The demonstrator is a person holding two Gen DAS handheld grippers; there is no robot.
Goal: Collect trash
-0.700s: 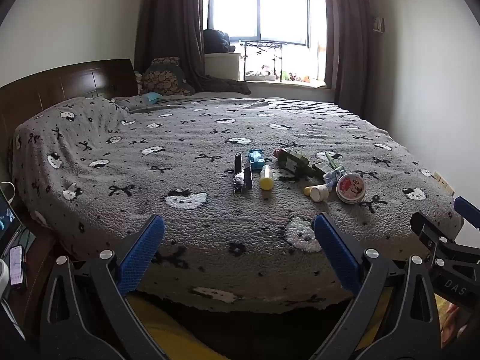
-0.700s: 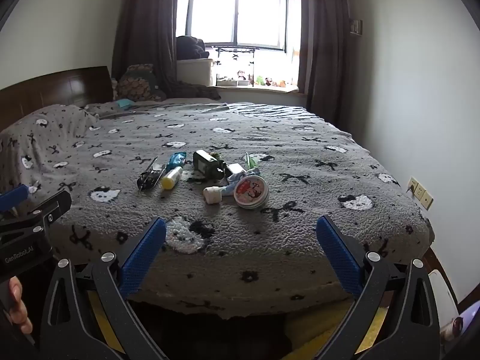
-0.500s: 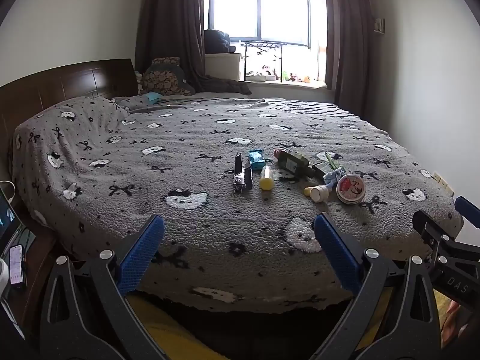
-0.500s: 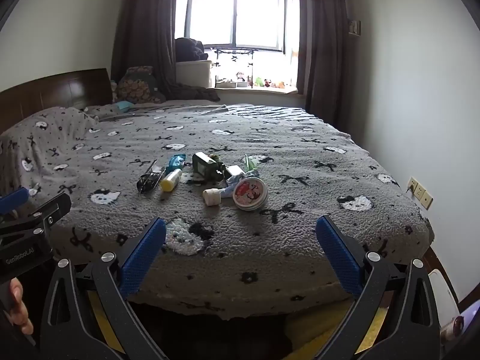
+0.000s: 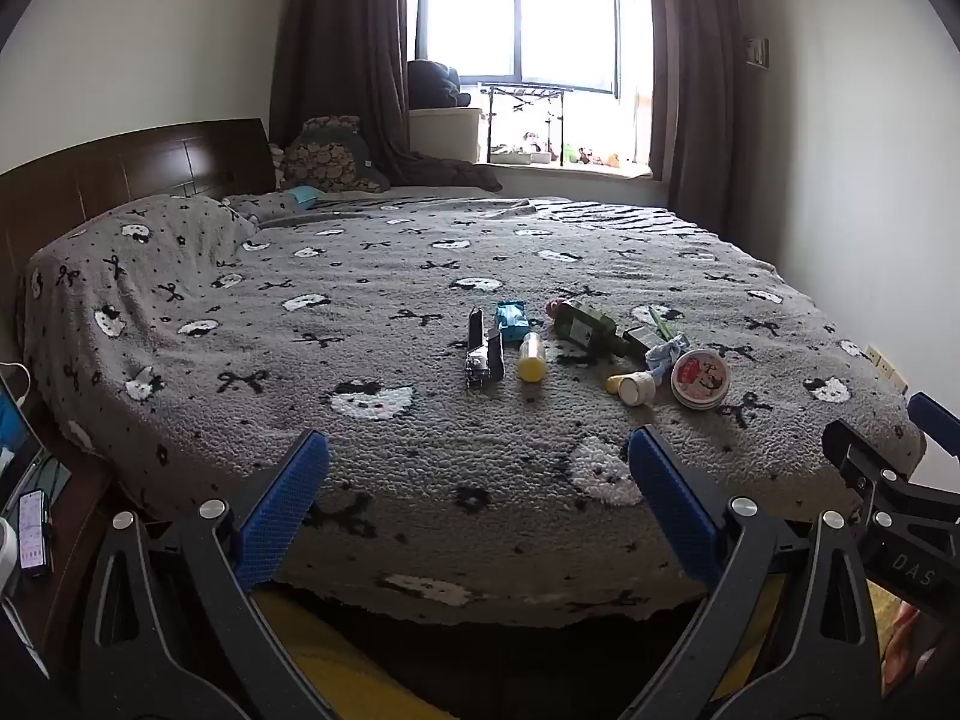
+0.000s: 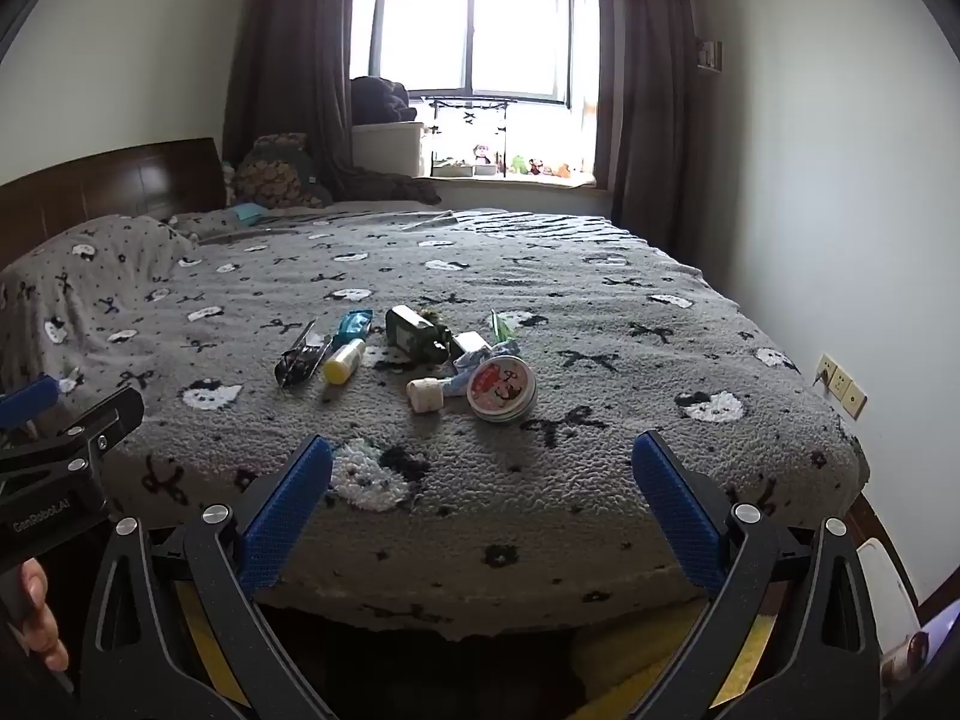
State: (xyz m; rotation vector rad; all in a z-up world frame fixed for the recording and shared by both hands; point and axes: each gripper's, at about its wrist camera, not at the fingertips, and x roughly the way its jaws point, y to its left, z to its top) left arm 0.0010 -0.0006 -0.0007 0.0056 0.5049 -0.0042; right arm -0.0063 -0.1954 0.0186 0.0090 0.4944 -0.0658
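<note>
Several pieces of trash lie together on the grey patterned bedspread [image 5: 300, 372]: a black wrapper [image 5: 483, 351], a teal packet [image 5: 511, 319], a small yellow-capped bottle [image 5: 531, 357], a green bottle [image 5: 585, 327], a small white cup [image 5: 636, 387] and a round tin with a red label [image 5: 699, 377]. The right wrist view holds the same tin [image 6: 501, 387], cup [image 6: 425, 394] and green bottle [image 6: 411, 327]. My left gripper [image 5: 477, 495] and right gripper [image 6: 480, 495] both hover open over the bed's near edge, well short of the pile, with nothing between their blue pads.
A dark wooden headboard [image 5: 138, 171] stands at the left, with pillows and a window [image 5: 522, 12] behind the bed. A phone [image 5: 31, 531] lies on a low surface at the left. A wall socket [image 6: 840, 387] sits on the right wall. A hand [image 6: 36, 624] holds the left tool.
</note>
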